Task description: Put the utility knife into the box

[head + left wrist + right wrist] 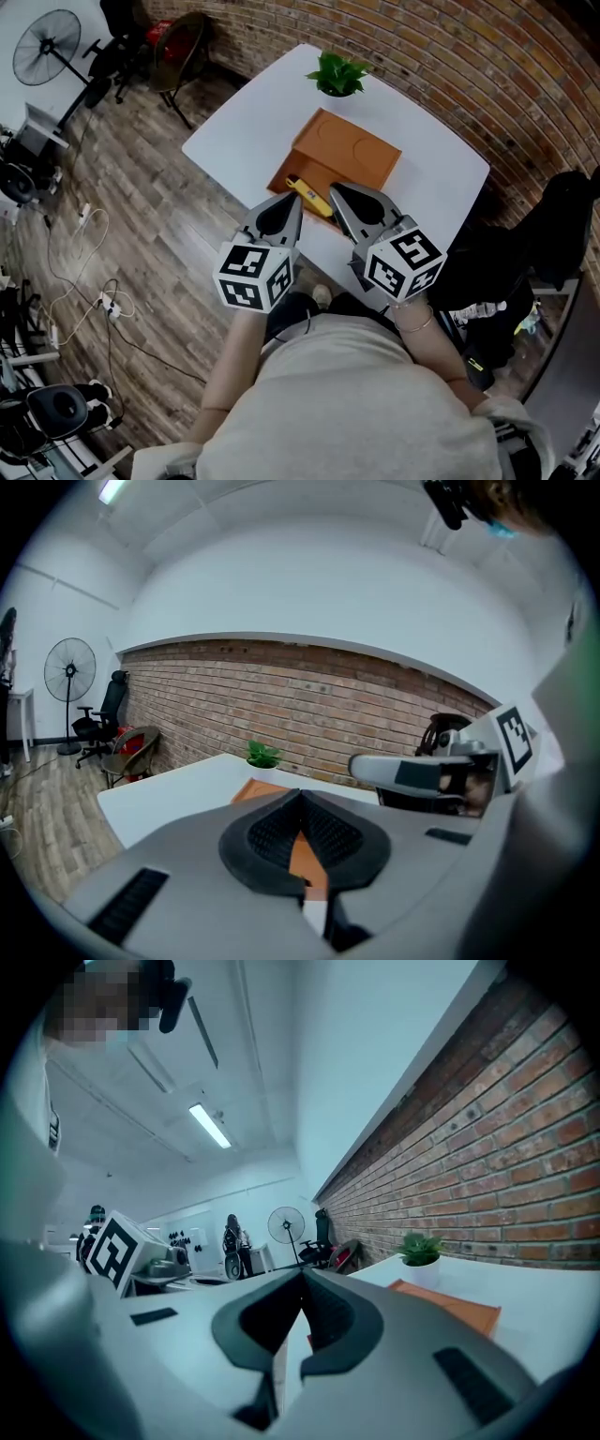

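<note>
Above table (246,120) edge, beside utility knife (309,196): left gripper (294,199) fingers closed, empty; right gripper (336,191) fingers closed, empty.

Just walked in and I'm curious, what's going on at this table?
A person holds the left claw and the right claw, both shut and empty, over the near edge of a white table. The yellow knife lies by the near side of the orange box, untouched. A plant stands at the far edge.

Office-lab space: brick wall (450,56), pedestal fan (47,47), office chair (101,716), floor power strip (111,305).
</note>
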Action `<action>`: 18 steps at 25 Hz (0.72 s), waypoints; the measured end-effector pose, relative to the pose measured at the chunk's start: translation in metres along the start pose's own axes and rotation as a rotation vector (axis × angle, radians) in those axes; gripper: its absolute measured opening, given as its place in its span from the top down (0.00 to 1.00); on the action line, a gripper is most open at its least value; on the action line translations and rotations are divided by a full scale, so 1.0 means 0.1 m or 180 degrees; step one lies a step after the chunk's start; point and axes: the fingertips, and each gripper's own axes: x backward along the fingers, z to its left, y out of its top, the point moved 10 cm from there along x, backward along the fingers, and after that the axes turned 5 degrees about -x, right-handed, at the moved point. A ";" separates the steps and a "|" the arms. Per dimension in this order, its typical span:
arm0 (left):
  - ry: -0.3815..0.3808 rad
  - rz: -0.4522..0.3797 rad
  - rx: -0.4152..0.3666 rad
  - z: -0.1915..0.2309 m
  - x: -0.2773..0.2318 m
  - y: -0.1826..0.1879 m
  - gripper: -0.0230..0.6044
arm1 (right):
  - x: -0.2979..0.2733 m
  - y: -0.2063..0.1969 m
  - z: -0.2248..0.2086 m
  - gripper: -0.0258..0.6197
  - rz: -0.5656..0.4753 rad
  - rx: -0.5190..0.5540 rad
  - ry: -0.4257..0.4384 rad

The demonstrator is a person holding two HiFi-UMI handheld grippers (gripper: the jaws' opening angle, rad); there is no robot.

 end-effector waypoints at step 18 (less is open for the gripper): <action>-0.0069 0.0035 0.0036 -0.03 -0.01 -0.04 0.95 | 0.00 0.01 -0.02 0.96 0.0102 0.0028 0.0023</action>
